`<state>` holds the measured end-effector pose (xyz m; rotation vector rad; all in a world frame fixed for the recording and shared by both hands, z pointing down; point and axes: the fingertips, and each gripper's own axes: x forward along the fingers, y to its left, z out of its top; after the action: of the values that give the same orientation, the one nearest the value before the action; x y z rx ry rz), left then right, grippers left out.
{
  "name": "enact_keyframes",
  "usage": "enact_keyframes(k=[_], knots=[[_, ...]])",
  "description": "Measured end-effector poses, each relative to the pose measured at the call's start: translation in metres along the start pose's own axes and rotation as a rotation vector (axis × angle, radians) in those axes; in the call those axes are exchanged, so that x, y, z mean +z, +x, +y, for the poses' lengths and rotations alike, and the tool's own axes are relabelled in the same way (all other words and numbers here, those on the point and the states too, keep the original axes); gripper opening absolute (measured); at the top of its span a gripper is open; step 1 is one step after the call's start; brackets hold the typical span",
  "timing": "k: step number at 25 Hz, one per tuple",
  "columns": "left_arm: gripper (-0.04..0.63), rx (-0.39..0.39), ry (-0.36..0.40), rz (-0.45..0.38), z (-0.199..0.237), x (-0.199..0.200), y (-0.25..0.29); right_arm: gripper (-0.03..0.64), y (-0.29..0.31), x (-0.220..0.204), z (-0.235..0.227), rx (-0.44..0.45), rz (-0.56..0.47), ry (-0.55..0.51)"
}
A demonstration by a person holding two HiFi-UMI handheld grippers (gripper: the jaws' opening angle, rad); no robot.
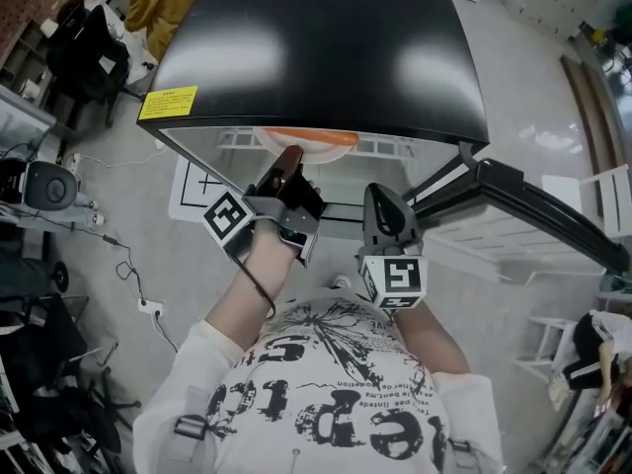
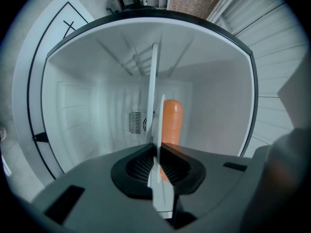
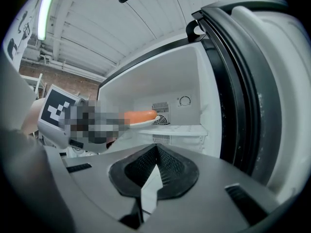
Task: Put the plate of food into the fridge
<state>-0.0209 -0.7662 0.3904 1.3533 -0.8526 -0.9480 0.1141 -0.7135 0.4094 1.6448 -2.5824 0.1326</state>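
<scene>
Inside the black-topped white fridge (image 1: 326, 47), the left gripper (image 2: 156, 163) clamps the rim of a round white plate (image 2: 161, 191) carrying an orange sausage (image 2: 171, 123), level above the white shelf (image 3: 181, 128), probably for set-down; the right gripper (image 3: 148, 191), closed and empty, waits outside.

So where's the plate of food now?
The plate is partly inside the fridge, just above its shelf, left of centre in the right gripper view, pinched by the left gripper.

The left hand-held gripper (image 1: 288, 158) is pointing level, clamping the plate (image 2: 153, 81) by its rim. The right hand-held gripper (image 1: 381, 197) is hovering alongside, jaws together.
</scene>
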Motion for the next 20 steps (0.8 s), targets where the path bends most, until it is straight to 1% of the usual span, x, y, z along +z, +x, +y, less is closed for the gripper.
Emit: enact_keyframes(k=[3, 8, 12, 15, 16, 18, 20], knots=[[0.028, -0.001, 0.007, -0.006, -0.001, 0.0, 0.003, 0.002, 0.002, 0.0, -0.003, -0.002, -0.006, -0.009], [0.048, -0.017, -0.025, -0.017, -0.001, -0.001, 0.003, 0.002, 0.004, -0.001, 0.002, 0.006, -0.003, -0.003], [0.058, -0.076, -0.037, 0.002, -0.002, -0.003, 0.002, 0.002, 0.002, 0.006, -0.001, -0.003, -0.026, -0.009], [0.064, -0.121, -0.014, 0.022, -0.006, -0.004, 0.001, 0.002, 0.001, 0.011, -0.004, -0.014, -0.043, -0.007], [0.078, -0.138, 0.009, 0.023, -0.01, -0.004, 0.001, 0.002, 0.001, 0.013, -0.004, -0.017, -0.052, -0.005], [0.135, -0.17, 0.065, 0.014, -0.018, -0.005, 0.0, 0.002, 0.0, 0.017, -0.004, -0.025, -0.07, 0.0], [0.193, -0.193, 0.086, -0.005, -0.024, -0.004, -0.002, 0.002, 0.0, 0.02, -0.004, -0.035, -0.079, 0.003]])
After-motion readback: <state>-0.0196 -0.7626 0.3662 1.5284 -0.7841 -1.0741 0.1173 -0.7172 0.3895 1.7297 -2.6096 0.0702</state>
